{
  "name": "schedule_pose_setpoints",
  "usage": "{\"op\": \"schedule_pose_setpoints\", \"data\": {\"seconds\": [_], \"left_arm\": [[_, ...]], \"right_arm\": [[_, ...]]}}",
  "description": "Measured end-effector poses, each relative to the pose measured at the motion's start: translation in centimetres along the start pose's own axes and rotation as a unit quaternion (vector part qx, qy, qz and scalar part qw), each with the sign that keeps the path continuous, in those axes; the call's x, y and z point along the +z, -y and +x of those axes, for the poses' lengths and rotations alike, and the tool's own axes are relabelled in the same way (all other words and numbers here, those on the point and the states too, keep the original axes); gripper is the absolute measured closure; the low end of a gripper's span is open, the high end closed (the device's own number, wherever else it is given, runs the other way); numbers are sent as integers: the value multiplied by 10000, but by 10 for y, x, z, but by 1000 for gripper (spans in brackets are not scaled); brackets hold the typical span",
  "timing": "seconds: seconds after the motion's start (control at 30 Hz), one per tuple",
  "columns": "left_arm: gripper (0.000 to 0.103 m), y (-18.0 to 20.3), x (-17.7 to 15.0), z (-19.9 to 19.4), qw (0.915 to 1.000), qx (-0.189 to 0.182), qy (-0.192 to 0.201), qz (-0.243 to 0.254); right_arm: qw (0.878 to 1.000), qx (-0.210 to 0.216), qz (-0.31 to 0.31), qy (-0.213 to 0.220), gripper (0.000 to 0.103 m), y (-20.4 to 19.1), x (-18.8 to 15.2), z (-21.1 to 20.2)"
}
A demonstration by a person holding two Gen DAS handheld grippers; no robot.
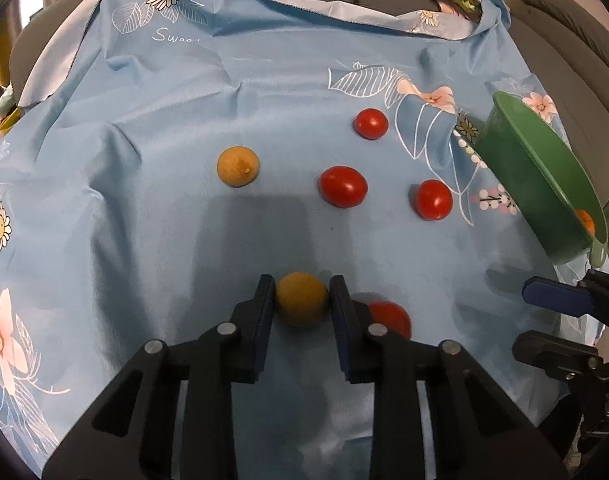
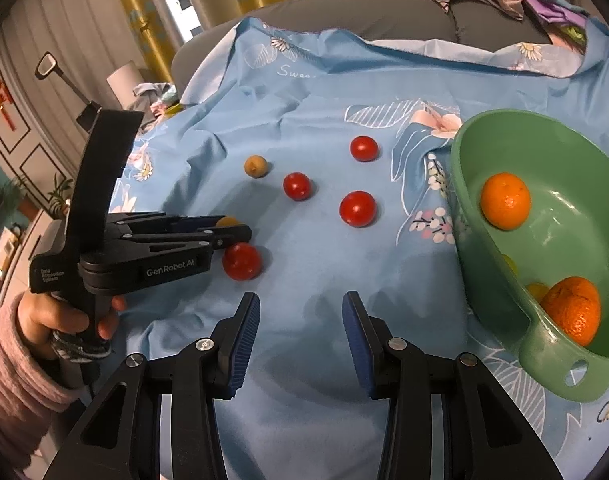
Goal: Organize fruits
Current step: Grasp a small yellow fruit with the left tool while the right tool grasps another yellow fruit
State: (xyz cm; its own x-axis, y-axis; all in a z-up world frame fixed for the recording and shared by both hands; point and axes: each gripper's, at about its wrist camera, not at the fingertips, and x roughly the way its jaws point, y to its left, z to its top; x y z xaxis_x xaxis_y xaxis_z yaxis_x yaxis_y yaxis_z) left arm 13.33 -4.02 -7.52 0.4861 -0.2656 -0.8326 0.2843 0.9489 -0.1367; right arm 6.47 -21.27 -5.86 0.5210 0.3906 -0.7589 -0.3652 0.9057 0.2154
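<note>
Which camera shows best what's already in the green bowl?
The right wrist view. It looks into the green bowl and shows two oranges plus something small and yellow beside the lower one. The left wrist view sees mostly the bowl's outer wall, with only a sliver of orange at the rim.

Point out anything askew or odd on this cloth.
The green bowl sits tipped toward the cloth rather than level, with oranges inside. The blue cloth is wrinkled. Nothing looks spilled or damaged.
</note>
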Motion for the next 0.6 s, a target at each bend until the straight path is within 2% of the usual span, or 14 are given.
{"op": "schedule_pose_setpoints", "data": {"seconds": [0.17,0.33,0.47,0.6], "left_arm": [[76,-9,-3,-10,9997,-67,76,-224],[75,-25,-10,-47,9967,-159,600,-523],[75,-44,-10,-67,9932,-19,923,-704],[75,-59,-9,-76,9904,-33,1076,-863]], "right_arm": [[10000,9,-26,-49,60,-3,3,4],[9999,10,-142,-76,60,-9,13,10],[9995,117,-305,-20,60,-23,31,21],[9980,168,-604,91,60,-42,60,39]]}}
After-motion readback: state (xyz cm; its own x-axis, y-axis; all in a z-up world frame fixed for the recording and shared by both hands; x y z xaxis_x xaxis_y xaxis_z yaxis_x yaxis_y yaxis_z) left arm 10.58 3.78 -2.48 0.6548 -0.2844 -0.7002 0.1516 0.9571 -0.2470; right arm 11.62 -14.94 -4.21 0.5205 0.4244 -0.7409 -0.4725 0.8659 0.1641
